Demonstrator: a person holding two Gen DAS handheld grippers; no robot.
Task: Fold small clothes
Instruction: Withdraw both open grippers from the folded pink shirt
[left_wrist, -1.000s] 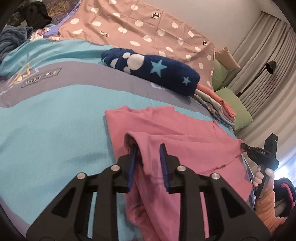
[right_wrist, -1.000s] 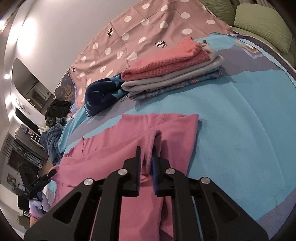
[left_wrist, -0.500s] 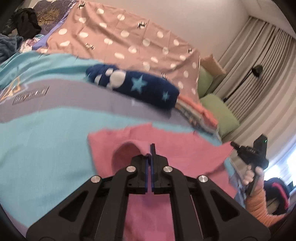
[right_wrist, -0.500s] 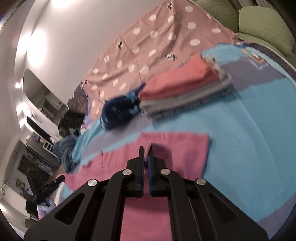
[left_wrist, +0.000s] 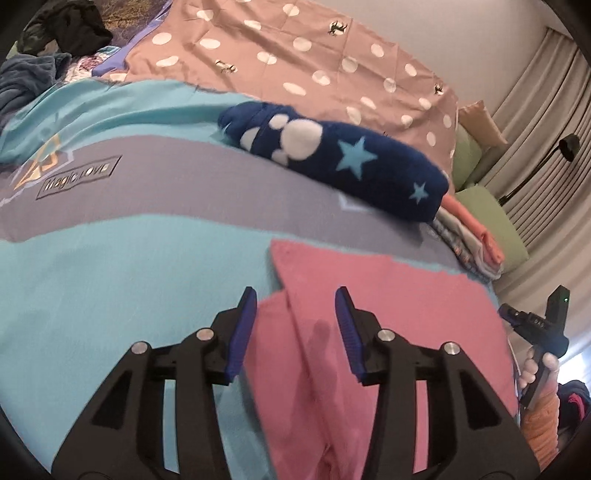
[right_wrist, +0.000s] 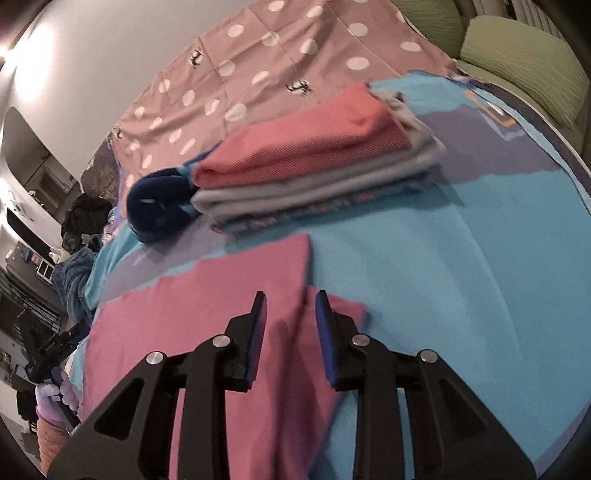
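Pink garment (left_wrist: 388, 317) lies flat on the blue bedspread (left_wrist: 129, 266), folded, long axis running side to side btwn the two grippers. Left gripper (left_wrist: 295, 325) is spread wide, nothing pinched, fingers straddling the garment's left end w/ a fold edge under the gap. Right gripper (right_wrist: 290, 325) also spread, over the garment's right end (right_wrist: 221, 306), not gripping. Beyond the garment: navy star blanket (left_wrist: 343, 162) and a stack of folded clothes (right_wrist: 314, 155), near the far edge.
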